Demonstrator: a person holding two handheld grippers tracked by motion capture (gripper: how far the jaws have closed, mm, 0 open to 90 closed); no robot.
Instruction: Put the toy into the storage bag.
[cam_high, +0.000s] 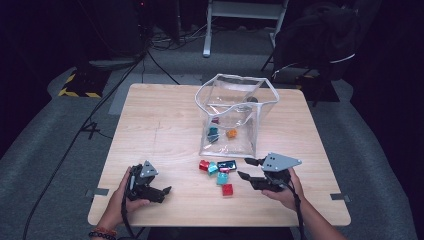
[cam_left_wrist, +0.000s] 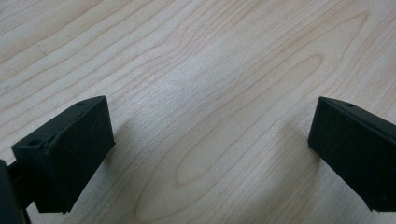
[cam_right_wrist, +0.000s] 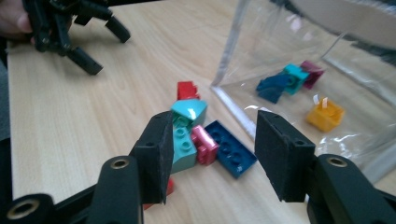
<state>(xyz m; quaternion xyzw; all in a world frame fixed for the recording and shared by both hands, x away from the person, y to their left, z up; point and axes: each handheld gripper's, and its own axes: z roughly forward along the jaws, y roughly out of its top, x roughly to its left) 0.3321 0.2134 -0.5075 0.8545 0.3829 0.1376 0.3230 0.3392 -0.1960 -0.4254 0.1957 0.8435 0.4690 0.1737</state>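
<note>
Bricks (cam_high: 218, 170), a small loose cluster in red, teal, pink and dark blue, lie on the wooden table (cam_high: 155, 125) just in front of a clear plastic bag (cam_high: 235, 112) that stands open and already holds a few more pieces, 1 of them orange (cam_right_wrist: 325, 115). My right gripper (cam_high: 246, 168) sits low beside the cluster, pointing at it, its jaws apart and touching nothing; through its own camera I see a teal brick (cam_right_wrist: 183, 144), a pink piece (cam_right_wrist: 204, 143) and a flat blue plate (cam_right_wrist: 230, 148) between and just beyond the pads. My left gripper (cam_high: 166, 190) rests well apart near the table's front left, jaws spread wide over bare wood.
</note>
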